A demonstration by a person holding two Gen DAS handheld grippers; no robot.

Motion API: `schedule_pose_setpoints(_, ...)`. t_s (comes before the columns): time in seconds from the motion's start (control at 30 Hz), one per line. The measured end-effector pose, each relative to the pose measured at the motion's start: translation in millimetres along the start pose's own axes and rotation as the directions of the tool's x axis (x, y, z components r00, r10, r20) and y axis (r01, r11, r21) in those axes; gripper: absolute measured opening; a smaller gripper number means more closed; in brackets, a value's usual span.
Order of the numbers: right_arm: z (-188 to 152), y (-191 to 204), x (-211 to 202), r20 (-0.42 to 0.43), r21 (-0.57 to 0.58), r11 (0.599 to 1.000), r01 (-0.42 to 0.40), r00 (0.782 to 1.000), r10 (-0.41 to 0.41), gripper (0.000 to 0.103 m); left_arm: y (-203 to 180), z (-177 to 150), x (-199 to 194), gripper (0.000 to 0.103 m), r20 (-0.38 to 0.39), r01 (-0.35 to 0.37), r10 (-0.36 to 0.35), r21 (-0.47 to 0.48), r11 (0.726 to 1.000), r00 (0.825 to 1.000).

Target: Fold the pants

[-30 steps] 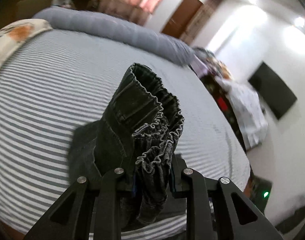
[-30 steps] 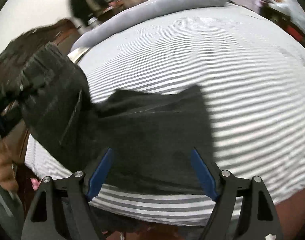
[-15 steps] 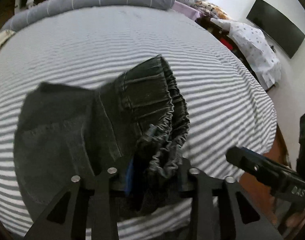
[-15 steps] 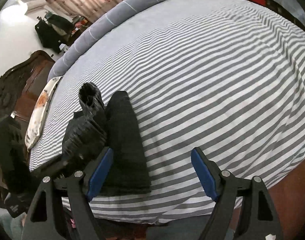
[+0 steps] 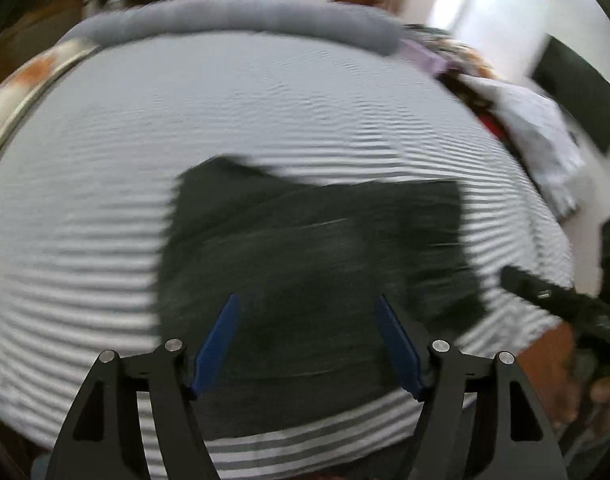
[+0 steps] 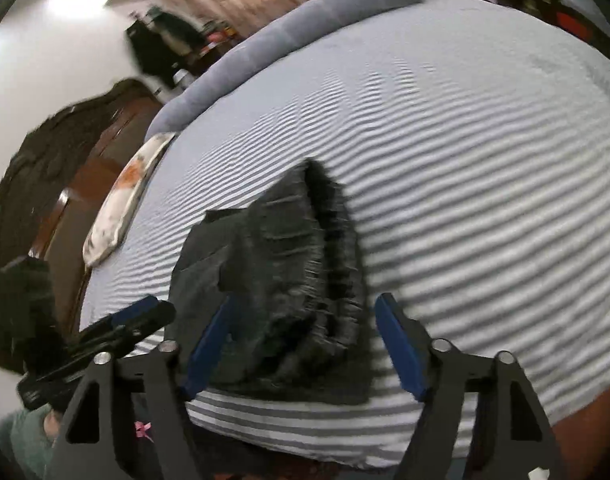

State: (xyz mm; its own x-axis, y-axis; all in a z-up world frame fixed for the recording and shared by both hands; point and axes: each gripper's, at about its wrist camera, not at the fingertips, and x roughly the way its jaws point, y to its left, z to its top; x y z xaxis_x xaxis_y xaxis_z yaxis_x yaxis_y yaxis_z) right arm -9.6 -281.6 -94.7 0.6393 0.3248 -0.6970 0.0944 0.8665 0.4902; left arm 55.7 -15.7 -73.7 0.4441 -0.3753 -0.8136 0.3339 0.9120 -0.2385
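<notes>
Now I read this as the end of a fold: the pants (image 5: pixel 317 264) lie as a dark, roughly squared stack on the striped bed (image 5: pixel 265 112), close to its near edge; my left claw (image 5: pixel 305 340) has just been opening, its blue pads stand apart over the cloth and grip nothing. My right claw (image 6: pixel 303 344) has just been narrowing, yet its pads are still clear of the fabric on both sides; the gathered waistband (image 6: pixel 337 264) sits between them, untouched as far as I can tell. In the right view the top layer looks humped and skewed rather than flat, so I judge the next move to be either a smoothing press or one more fold across; that calls for catching the bunched waistband edge cleanly, not a single layer. The left view is blurred, so I cannot check the stack's far corners. Room is generous to the far side and to the right, all bare stripes up to the grey bolster (image 6: pixel 289 32); the near edge of the bed is the tight one, and the two claws sit close together there, so I would work away from it.
</notes>
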Motion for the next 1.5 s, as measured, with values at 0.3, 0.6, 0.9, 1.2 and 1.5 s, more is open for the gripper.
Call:
schedule_pose_setpoints(0.3, 7.4, 15.7, 39.5, -0.061, -0.074, 0.987, 0.144, 0.987, -0.148, 0.012, 54.0, -18.3, 9.8, 0.071, -0.035, -0.089, 0.087, -0.090, 0.992, 0.996)
schedule_pose_setpoints(0.6, -5.7, 3.0, 28.7, -0.064, -0.076, 0.969, 0.236, 0.968, -0.241, 0.010, 29.9, -12.7, 9.6, 0.071, 0.009, -0.050, 0.050, -0.002, 0.999, 0.999)
schedule_pose_setpoints(0.9, -2.0, -20.1, 44.9, -0.121, -0.026, 0.972, 0.234, 0.964, -0.235, 0.033, 29.4, -24.0, 52.3, 0.071, -0.093, -0.105, 0.114, 0.090, 0.990, 0.989)
schedule_pose_setpoints(1.2, -11.1, -25.5, 24.0, -0.071, 0.026, 0.978, 0.207, 0.976, -0.204, 0.047, 15.3, -14.3, 32.1, 0.071, -0.039, -0.206, 0.212, 0.127, 0.970, 0.976)
schedule_pose_setpoints(1.5, -13.4, -18.7, 15.3, -0.051, 0.006, 0.983, 0.183, 0.982, -0.183, 0.058, -1.6, -16.6, 12.2, 0.072, -0.014, -0.237, 0.243, 0.169, 0.957, 0.970)
